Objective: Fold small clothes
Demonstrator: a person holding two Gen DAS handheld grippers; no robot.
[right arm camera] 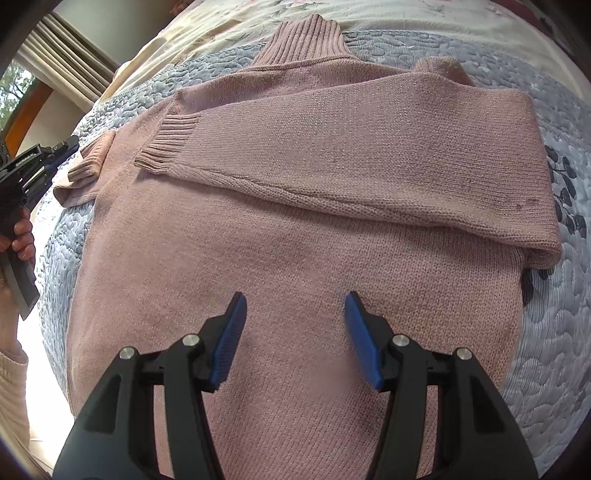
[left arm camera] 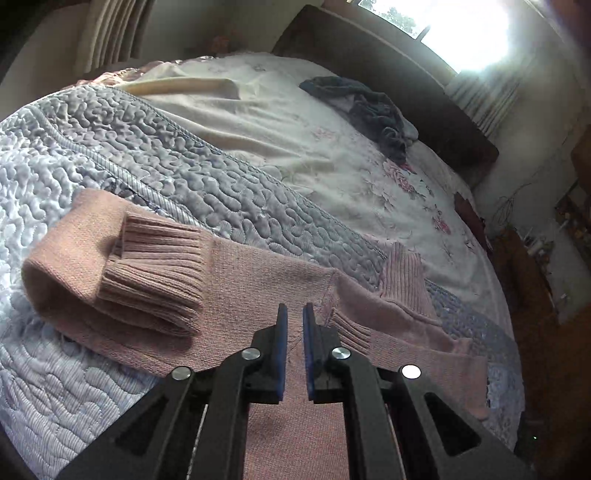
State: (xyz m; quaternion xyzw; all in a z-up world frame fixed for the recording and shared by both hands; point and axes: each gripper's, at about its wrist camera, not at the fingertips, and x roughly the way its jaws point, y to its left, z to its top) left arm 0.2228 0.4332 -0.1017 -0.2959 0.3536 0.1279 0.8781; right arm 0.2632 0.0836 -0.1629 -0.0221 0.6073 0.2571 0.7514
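Only the left wrist view shows dark clothes [left arm camera: 373,110] beyond the sweater [left arm camera: 258,280].

Sweater: the pink knit sweater [right arm camera: 295,229] lay flat on the quilted bed cover [right arm camera: 554,332], one sleeve [right arm camera: 332,147] folded across its chest.
Right claw: the right claw [right arm camera: 294,334] hovered above it, jaws apart.

- Bed [left arm camera: 332,155]: cream floral sheet, partly overlaid by a grey-blue quilted coverlet [left arm camera: 122,147].
- Dark headboard [left arm camera: 388,74] along the far side.
- Window [left arm camera: 469,26] behind it, strongly overexposed.
- Beige curtains [left arm camera: 110,29], far left corner.
- Dark crumpled cloth [left arm camera: 373,110] lying near headboard.
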